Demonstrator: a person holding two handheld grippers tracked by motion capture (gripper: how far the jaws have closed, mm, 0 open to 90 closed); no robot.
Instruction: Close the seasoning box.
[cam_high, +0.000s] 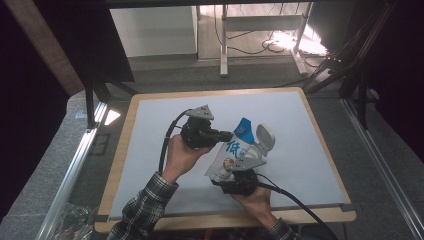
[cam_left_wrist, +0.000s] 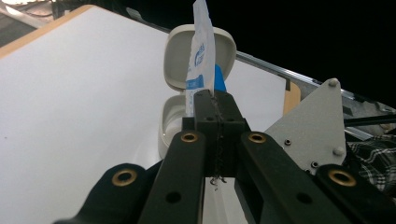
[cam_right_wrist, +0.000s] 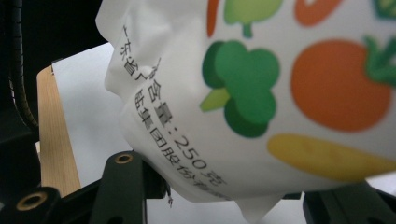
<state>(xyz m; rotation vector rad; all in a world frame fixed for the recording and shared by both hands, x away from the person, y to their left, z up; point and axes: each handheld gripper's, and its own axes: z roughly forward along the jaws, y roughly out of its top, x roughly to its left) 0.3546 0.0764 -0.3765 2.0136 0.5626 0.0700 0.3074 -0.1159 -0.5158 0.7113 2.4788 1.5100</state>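
Pouch (cam_high: 233, 155), white with blue top and vegetable prints, held up above the white table mat (cam_high: 150, 150) between both grippers. Left gripper (cam_high: 226, 136) clenched on the pouch's upper edge; in the left gripper view the jaws meet tight with the thin edge (cam_left_wrist: 201, 56) standing up from them. Right gripper (cam_high: 239, 175) grasps the pouch's bottom, jaws spread round its bulging lower part (cam_right_wrist: 261, 116). Open white flip-lid case (cam_high: 265, 137) lies on the mat just behind the pouch, lid upright (cam_left_wrist: 180, 56). Plaid sleeve (cam_high: 145, 205) on left forearm.
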